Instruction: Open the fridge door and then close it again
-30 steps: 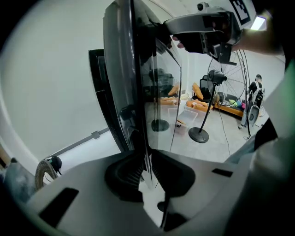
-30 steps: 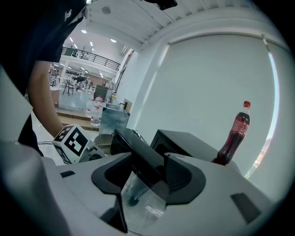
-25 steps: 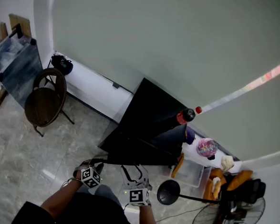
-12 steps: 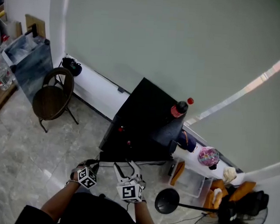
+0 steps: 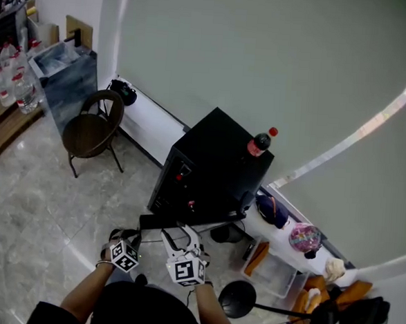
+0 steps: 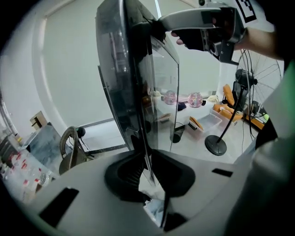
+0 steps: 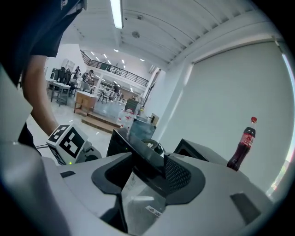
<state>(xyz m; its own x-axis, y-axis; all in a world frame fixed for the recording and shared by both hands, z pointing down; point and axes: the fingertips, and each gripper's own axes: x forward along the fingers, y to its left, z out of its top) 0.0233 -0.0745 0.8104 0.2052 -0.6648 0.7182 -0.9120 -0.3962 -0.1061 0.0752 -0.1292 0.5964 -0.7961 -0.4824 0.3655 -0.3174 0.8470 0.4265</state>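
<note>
Both forearms reached forward side by side. The left gripper [image 5: 137, 233], tilted downward, pinched the thin edge of the door [image 5: 164, 219] with jaws nearly together; the right gripper [image 5: 179, 231], jaws half spread, clasped the door's top.

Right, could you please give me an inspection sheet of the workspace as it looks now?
Surface: pale floor; the fridge stands on it by the wall.
Job's things: door open, swung out towards the person.
Clutter: bottle upright on the fridge; clear bin and oddments to the fridge's right.
Grippers: left gripper and right gripper both shut on the door's edge.
Cables: nothing seen.
Surroundings: chair left of the fridge; fan base near the person.
</note>
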